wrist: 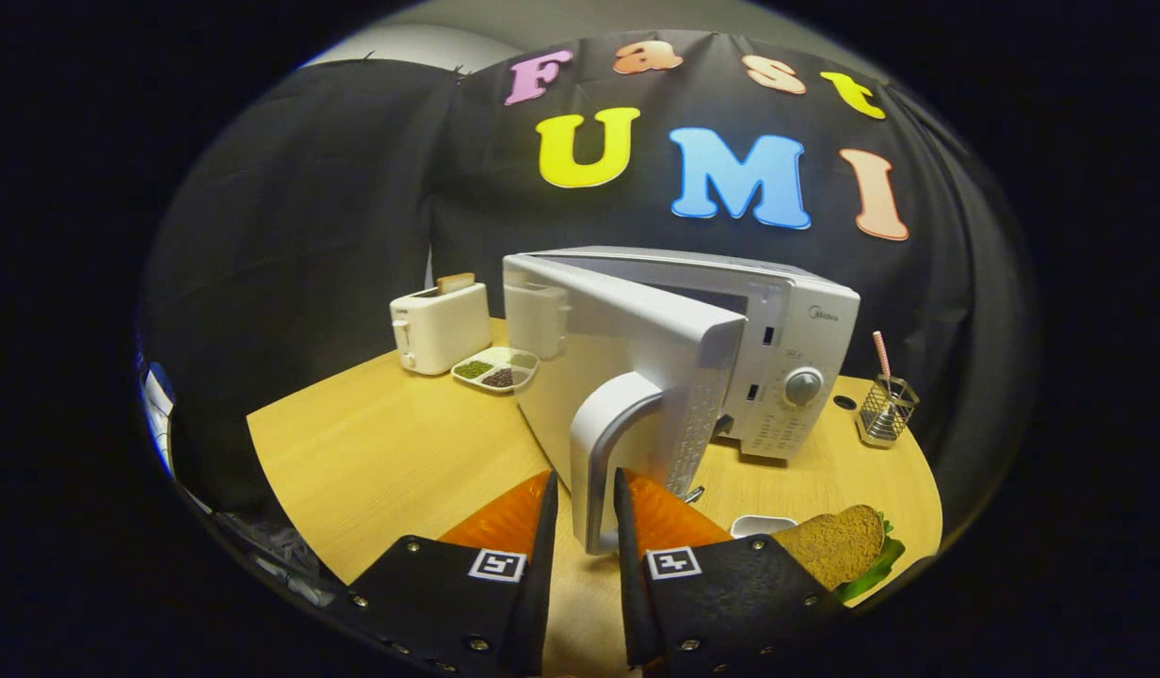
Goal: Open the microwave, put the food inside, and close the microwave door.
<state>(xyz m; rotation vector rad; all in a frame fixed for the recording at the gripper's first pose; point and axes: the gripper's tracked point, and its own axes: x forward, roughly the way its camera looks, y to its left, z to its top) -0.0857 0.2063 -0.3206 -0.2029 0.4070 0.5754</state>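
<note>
Microwaves: one white box-shaped microwave oven (787,367) at frame centre, on the light wooden table (392,461); one round grey dial on its control panel.
Microwave door: one white door (636,377), swung partly open toward the camera, with one curved white-and-silver handle (604,452) on its free edge.
Food: one sandwich of brown bread with green lettuce (839,546), lower right of the frame, just right of the right finger, outside the microwave.
Dishes: one small white dish (759,524), touching or just beside the sandwich; contact cannot be told. One white divided tray (495,369) with three visible compartments of green and dark contents, left of centre.
Toasters: one white toaster (441,328), left of centre, with one slice of toast upright in its slot.
Holders: one wire-mesh cup (886,410), right of the microwave, holding one pink striped straw.
Gripper: one gripper (585,504), bottom centre, with two fingers (542,537).
Jaw opening: narrow gap, a little wider than the handle.
Jaw contents: the lower end of the door handle stands between the fingers. Whether both fingers press on it cannot be told.
</note>
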